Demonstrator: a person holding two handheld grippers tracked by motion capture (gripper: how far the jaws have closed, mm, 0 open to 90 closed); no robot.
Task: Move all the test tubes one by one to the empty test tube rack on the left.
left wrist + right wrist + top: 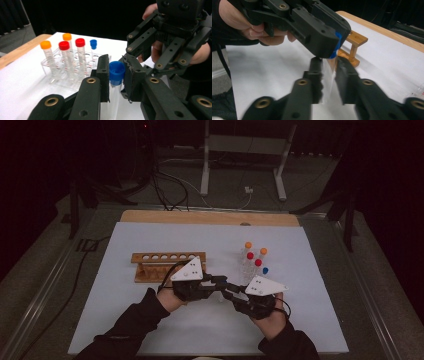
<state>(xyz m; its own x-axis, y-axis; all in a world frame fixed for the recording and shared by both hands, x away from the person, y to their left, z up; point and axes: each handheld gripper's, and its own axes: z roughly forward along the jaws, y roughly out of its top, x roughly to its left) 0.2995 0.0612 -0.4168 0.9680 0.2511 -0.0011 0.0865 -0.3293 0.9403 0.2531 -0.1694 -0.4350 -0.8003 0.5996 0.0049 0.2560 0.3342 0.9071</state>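
High view looked forward and down over the white mat (150, 320), both gripper views sat close, facing the blue-capped tube (116, 71) above it.

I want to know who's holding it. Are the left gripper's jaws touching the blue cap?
Touching. In the left gripper view, the left gripper has both black jaws pressed against the sides of the blue cap, with no gap on either side.

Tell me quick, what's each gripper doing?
Left gripper: closed on the blue cap of the tube.
Right gripper: around the tube's clear body, grip cannot be told.
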